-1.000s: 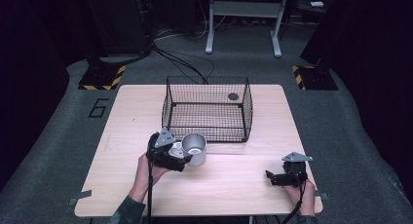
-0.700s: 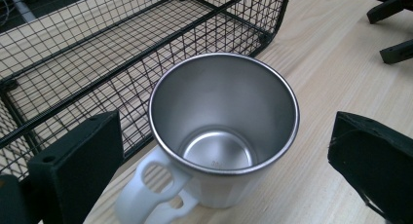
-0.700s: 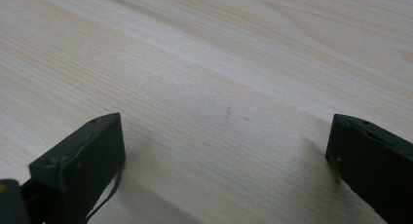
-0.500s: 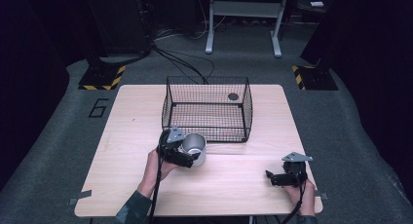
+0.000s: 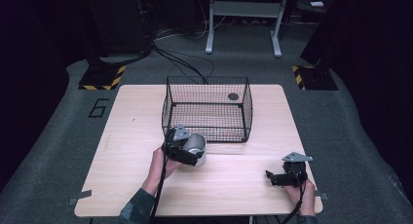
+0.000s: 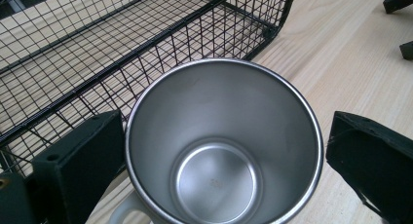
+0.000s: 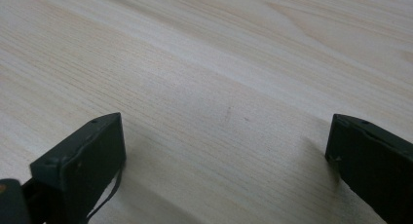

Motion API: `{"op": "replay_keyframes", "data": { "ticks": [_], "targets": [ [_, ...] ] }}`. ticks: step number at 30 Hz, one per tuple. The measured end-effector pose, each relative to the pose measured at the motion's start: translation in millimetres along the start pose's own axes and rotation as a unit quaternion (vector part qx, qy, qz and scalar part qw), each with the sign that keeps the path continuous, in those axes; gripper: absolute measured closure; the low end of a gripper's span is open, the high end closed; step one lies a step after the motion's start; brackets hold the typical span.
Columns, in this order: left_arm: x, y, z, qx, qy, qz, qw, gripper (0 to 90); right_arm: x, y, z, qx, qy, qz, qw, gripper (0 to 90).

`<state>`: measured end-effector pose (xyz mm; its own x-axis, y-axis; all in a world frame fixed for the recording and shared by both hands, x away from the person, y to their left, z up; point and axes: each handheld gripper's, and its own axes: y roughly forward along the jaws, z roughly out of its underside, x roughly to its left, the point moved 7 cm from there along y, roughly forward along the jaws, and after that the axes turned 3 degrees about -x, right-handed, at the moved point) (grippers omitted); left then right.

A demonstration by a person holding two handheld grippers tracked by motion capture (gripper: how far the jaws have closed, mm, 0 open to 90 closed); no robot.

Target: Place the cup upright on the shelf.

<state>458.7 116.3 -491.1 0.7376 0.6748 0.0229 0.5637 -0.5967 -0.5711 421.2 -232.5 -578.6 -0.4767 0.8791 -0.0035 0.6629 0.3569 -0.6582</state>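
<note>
The left tongs (image 5: 191,155) stand spread around a steel mug (image 6: 224,146), one jaw on each side of its rim. In the left gripper view the left jaw sits right against the mug's wall, while a narrow strip of bench shows between the rim and the right jaw, so the tongs are released rather than clamped on it. The mug stands upright on the bench (image 5: 131,136), its mouth open toward the camera and empty inside; a pale handle peeks out below the rim, on the near side by the left jaw. Just beyond the left tongs and the mug is a black wire basket (image 5: 207,109), its near wall close behind the mug. A small dark round thing (image 5: 233,96) lies at the basket's far side; what it is cannot be told.

The right tongs (image 5: 273,177) rest well apart from the mug, low over the bench near its front right edge. Their jaws are spread wide and released, with bare wood between them in the right gripper view.
</note>
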Motion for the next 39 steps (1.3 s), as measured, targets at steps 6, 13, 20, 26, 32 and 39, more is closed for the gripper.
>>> {"op": "replay_keyframes", "data": {
  "ticks": [6,13,20,26,32,39],
  "targets": [
    [1.5,4.1,0.4,0.003,0.003,-0.004,1.0000,3.0,0.0,0.0,0.0,0.000,0.000,0.000,1.0000,0.6],
    [0.5,9.5,0.8,0.009,0.005,-0.005,0.9999,3.8,0.1,0.0,0.0,0.000,0.000,0.000,1.0000,0.6],
    [0.4,12.9,2.5,0.012,0.012,-0.020,0.9997,5.0,0.0,0.0,0.0,0.000,0.000,0.000,1.0000,0.7],
    [0.3,12.6,3.1,0.005,0.003,-0.021,0.9998,5.8,0.3,-0.2,0.2,0.001,0.002,0.000,1.0000,0.7],
    [0.1,11.7,3.2,0.007,0.004,-0.015,0.9999,6.2,0.3,-0.2,0.2,0.001,0.002,0.000,1.0000,0.7],
    [-1.3,9.9,3.7,0.008,0.006,-0.012,0.9999,6.2,0.3,-0.2,0.2,0.001,0.002,0.000,1.0000,0.7]
  ]
}}
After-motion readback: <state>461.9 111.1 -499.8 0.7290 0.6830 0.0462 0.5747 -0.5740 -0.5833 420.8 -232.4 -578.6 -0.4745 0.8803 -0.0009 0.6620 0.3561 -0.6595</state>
